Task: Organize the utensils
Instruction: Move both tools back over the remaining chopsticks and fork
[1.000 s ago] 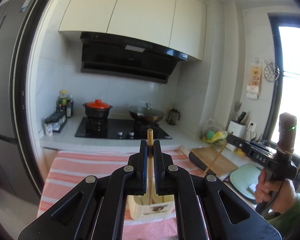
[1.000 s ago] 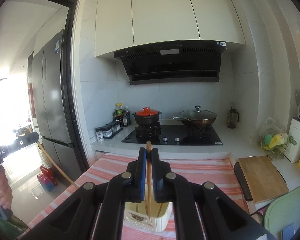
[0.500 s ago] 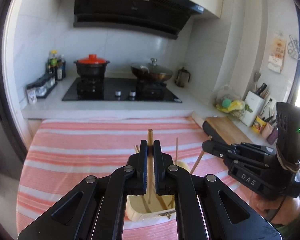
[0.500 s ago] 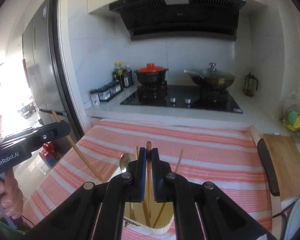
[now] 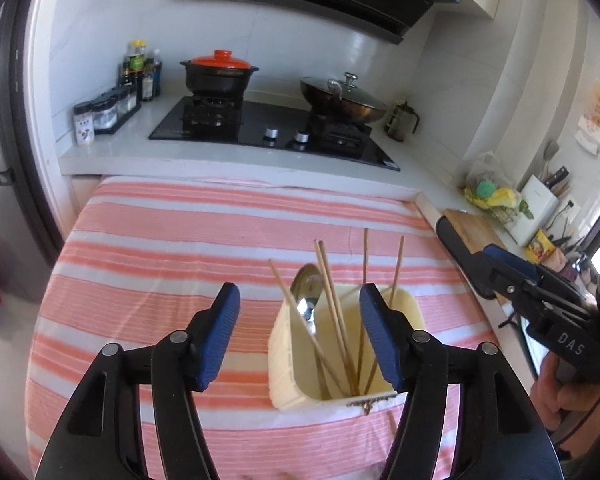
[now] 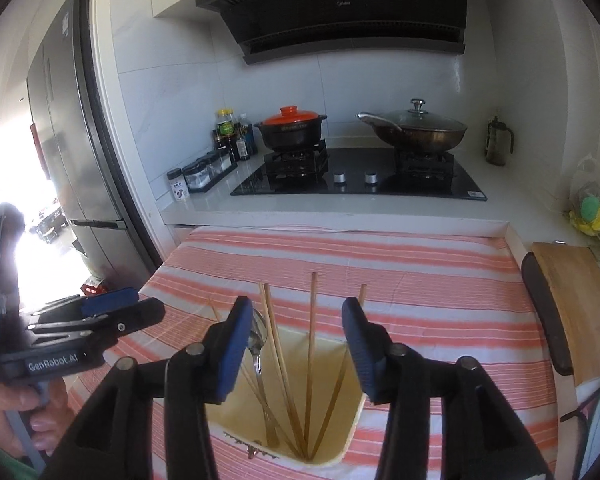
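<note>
A cream utensil holder (image 5: 285, 376) (image 6: 350, 436) stands on the striped tablecloth (image 5: 160, 248). Several wooden chopsticks (image 5: 332, 300) (image 6: 311, 340) and a metal spoon (image 5: 306, 298) (image 6: 259, 338) lean inside it. My left gripper (image 5: 300, 332) hovers just above and left of the holder's mouth. Its jaws are opening, and no pad touches anything. My right gripper (image 6: 298, 344) hangs right over the holder, its jaws likewise opening, with the chopsticks standing free below the gap. Each gripper also shows from the side in the other's view: the right gripper (image 5: 474, 268), the left gripper (image 6: 144, 304).
Behind the table runs a counter with a black hob (image 6: 356, 180), a red-lidded pot (image 6: 292, 128), a lidded wok (image 6: 416, 128) and spice jars (image 6: 204, 172). A wooden cutting board (image 6: 572, 304) lies at the right, a fridge (image 6: 60, 120) stands left. A person's hands hold both grippers.
Both grippers came down toward the holder and tilted downward. Each was shut on a chopstick; both have opened, and the chopsticks now stand in the holder.
</note>
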`<action>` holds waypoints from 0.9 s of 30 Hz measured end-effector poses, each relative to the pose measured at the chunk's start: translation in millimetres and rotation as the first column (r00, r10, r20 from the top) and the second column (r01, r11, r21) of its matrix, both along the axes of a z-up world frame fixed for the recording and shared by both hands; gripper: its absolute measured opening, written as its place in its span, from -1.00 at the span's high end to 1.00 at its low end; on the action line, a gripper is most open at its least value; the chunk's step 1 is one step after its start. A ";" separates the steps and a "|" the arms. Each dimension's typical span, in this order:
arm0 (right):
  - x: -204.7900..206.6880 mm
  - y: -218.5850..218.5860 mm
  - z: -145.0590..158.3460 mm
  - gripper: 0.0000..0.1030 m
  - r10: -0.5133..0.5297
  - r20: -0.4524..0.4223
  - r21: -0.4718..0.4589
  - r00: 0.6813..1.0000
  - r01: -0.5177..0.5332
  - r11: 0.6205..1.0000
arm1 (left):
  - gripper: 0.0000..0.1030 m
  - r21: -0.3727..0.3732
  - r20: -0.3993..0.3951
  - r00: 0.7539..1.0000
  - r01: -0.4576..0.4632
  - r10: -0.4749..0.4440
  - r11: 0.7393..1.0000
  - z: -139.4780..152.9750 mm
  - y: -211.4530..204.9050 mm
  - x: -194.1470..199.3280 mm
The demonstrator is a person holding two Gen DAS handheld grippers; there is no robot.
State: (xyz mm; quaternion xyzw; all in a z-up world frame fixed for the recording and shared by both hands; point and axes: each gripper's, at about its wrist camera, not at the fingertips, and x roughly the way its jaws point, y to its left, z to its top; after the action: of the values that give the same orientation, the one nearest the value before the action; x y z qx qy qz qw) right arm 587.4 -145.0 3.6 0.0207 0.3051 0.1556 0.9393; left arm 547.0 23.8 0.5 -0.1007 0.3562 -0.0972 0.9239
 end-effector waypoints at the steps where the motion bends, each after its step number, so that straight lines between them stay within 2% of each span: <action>1: -9.8 -2.1 3.4 0.07 0.006 0.003 -0.009 1.000 -0.006 1.000 | -0.31 0.008 -0.001 1.000 0.003 -0.003 1.000 2.4 4.3 -9.1; 5: -56.1 -16.2 7.3 0.07 0.020 -0.010 -0.037 1.000 -0.021 0.999 | -0.42 0.070 -0.005 0.999 0.042 -0.042 0.997 1.7 17.8 -60.3; 9: -115.8 -31.8 -13.1 0.07 0.007 -0.023 -0.088 1.000 -0.009 0.996 | -0.56 0.120 -0.033 0.996 0.081 -0.078 0.990 -23.3 25.3 -119.9; 12: -166.5 -42.4 -51.5 0.07 -0.036 -0.027 -0.124 0.999 0.032 0.992 | -0.58 0.117 -0.065 0.995 0.085 -0.078 0.990 -60.2 26.2 -167.6; 15: -217.0 -50.6 -103.0 0.07 -0.102 -0.042 -0.147 0.994 0.095 0.985 | -0.58 0.115 -0.094 0.995 0.054 -0.043 0.992 -102.6 23.5 -212.4; 17: -246.6 -57.3 -135.6 0.07 -0.159 -0.056 -0.159 0.986 0.148 0.976 | -0.58 0.087 -0.122 0.992 0.029 -0.018 0.996 -126.9 22.0 -235.9; 19: -271.4 -67.3 -163.9 0.07 -0.218 -0.084 -0.155 0.972 0.203 0.967 | -0.58 0.055 -0.137 0.991 0.006 0.002 0.998 -145.4 22.5 -254.2; 22: -293.1 -83.8 -192.9 0.07 -0.285 -0.134 -0.137 0.949 0.267 0.954 | -0.58 0.056 -0.151 0.988 -0.029 0.037 0.998 -162.3 21.7 -268.3; 27: -307.7 -100.2 -208.5 0.07 -0.332 -0.158 -0.134 0.930 0.313 0.940 | -0.58 0.061 -0.176 0.983 -0.038 0.048 0.997 -171.9 21.0 -274.5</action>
State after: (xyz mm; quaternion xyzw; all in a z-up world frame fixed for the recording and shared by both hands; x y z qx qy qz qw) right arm 279.7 -245.1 -204.9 0.0343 0.3882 -0.0197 0.9207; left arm 272.5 44.8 -171.4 -0.0903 0.4374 -0.0578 0.8929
